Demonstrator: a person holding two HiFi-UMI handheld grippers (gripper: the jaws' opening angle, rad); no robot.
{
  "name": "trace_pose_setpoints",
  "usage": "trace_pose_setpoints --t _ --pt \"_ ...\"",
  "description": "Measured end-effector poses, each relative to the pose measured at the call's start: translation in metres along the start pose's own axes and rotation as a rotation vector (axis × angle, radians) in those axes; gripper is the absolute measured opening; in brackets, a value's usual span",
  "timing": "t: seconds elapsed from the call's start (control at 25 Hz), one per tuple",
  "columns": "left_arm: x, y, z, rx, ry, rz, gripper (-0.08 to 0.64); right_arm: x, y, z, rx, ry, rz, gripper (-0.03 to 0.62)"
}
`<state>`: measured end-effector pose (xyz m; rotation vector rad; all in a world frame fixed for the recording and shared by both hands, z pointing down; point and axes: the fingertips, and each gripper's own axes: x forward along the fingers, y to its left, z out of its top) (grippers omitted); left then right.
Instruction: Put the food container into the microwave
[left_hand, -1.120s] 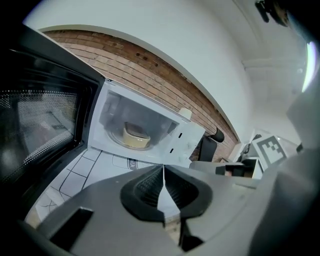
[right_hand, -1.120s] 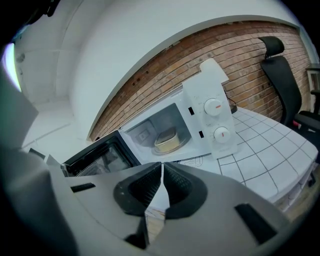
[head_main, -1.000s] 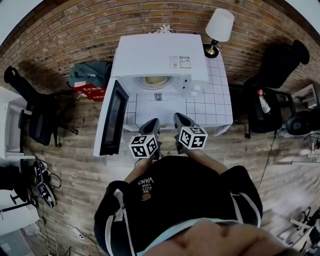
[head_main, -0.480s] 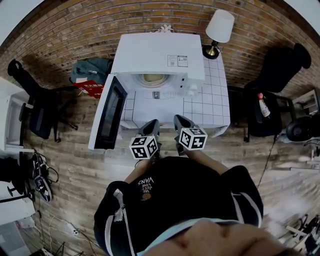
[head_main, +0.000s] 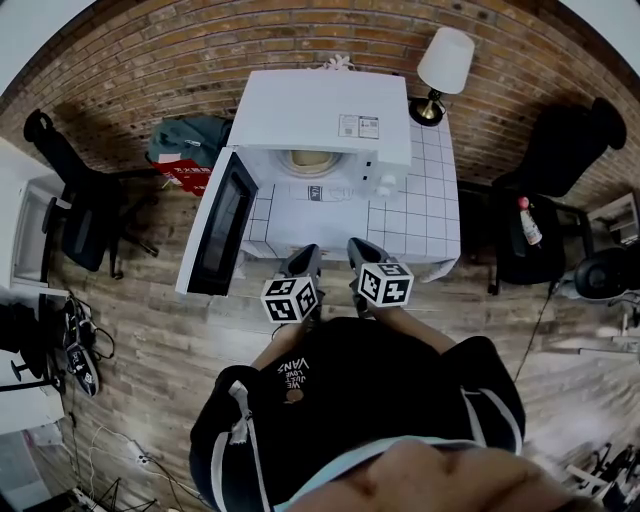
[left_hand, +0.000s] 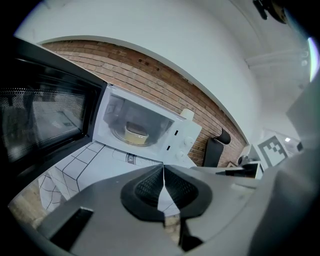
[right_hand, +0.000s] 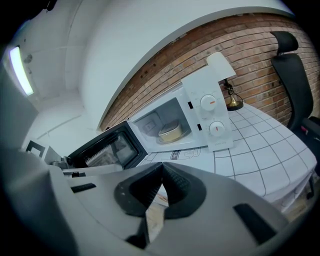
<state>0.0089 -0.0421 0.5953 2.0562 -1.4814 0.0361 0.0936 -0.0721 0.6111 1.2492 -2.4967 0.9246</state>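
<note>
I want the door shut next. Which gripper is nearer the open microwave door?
Left. In the head view the left gripper sits just right of the microwave door; the right gripper is farther right.

Pale, round food container is sitting upright inside the white microwave, which is standing on the tabletop with its dark-windowed door hanging wide open.

On the table, microwave with food container inside, lamp at right.

head view steeply down from overhead, gripper views apparently near table height, all sharing open microwave
</note>
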Motion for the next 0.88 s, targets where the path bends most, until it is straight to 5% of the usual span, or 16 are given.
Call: trace_pose_setpoints --t 0.88 --pt "-0.012 -0.002 -0.005 -0.011 -0.016 0.026 0.012 -0.005 0.010 -0.005 -0.012 0.006 0.024 0.005"
